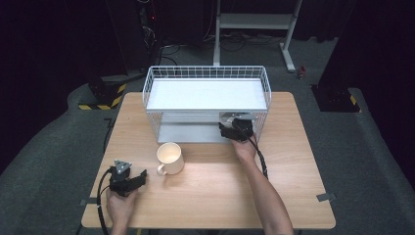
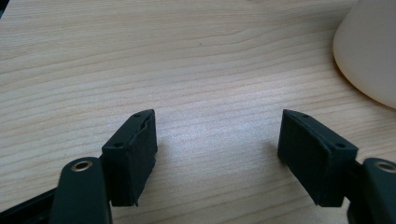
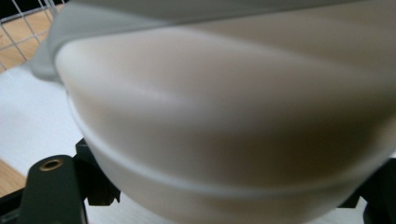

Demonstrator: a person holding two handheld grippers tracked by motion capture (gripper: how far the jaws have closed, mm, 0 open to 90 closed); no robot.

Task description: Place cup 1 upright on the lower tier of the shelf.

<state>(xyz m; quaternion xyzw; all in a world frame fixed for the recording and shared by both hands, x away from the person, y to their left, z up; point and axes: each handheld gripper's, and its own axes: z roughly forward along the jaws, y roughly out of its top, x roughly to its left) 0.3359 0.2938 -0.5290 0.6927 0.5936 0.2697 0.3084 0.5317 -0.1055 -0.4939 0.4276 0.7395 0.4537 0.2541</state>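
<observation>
Nearest the person, at the table's front left corner, the left gripper rests low over the bare wood, its jaws spread wide with nothing between them; in the left gripper view the fingertips stand well apart above the grain, and the curved wall of a cream mug shows at the upper right. From above, that mug stands upright just beside the left gripper, its handle turned toward the front left, and nothing shows inside it.

Farther back, the right hand reaches forward to the lower level of a white wire rack. The right gripper sits at the rack's open front on the right side, and a pale rounded vessel lies between its jaws. In the right gripper view this cup or bowl is so close and blurred that I cannot tell which it is; the jaws stand partway open on either side of it and look to be gripping it. It hangs just above the rack's white lower shelf, with wire mesh at the upper left.

Counted: two grippers, one mug on the table, one pale vessel at the rack, one rack with two shelves. The upper shelf carries nothing visible.
</observation>
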